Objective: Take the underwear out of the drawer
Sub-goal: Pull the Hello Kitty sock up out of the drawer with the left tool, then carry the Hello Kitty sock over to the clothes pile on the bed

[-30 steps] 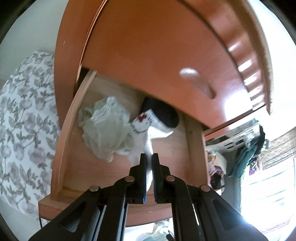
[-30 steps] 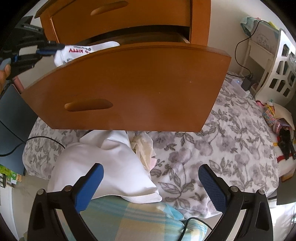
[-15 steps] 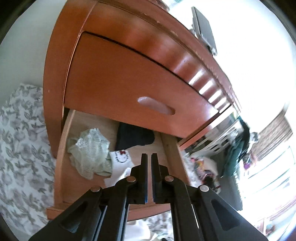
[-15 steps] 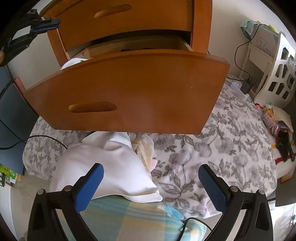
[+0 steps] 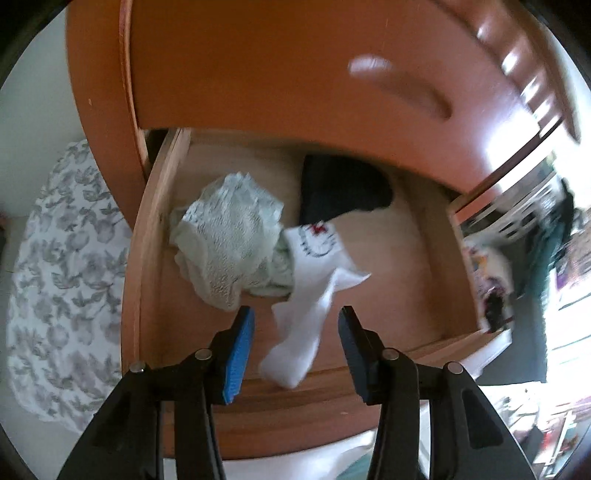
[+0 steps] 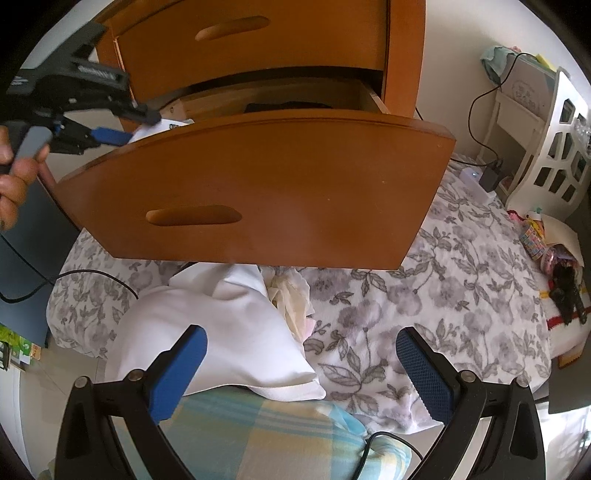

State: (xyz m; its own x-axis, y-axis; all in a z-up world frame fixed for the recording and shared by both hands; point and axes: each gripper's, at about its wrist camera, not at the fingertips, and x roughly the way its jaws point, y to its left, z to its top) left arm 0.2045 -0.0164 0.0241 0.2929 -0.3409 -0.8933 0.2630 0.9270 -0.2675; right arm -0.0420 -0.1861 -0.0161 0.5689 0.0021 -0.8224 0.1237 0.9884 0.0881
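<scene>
The wooden drawer [image 5: 410, 258] is pulled out. Inside it lie a pale green lace garment [image 5: 229, 236], a black garment [image 5: 340, 188] at the back and a white garment with a red-and-black print [image 5: 314, 295]. My left gripper [image 5: 295, 332] is open just above the drawer's front, and the white garment's lower end lies between its fingers. The right wrist view shows the drawer front [image 6: 295, 184], with the left gripper [image 6: 142, 128] at its top left corner, held by a hand [image 6: 14, 177]. My right gripper [image 6: 301, 369] is open and holds nothing, low in front of the drawer.
A shut drawer [image 6: 240, 29] sits above the open one. Below is a bed with a grey floral cover [image 6: 443, 295], a white pillow [image 6: 221, 332] and a checked blanket [image 6: 277, 435]. A white shelf [image 6: 554, 147] and cables stand at the right.
The left gripper held the white garment up a second ago, then stood shut and high with the garment back in the drawer. It has since opened and come down around the garment. The right gripper has stayed put.
</scene>
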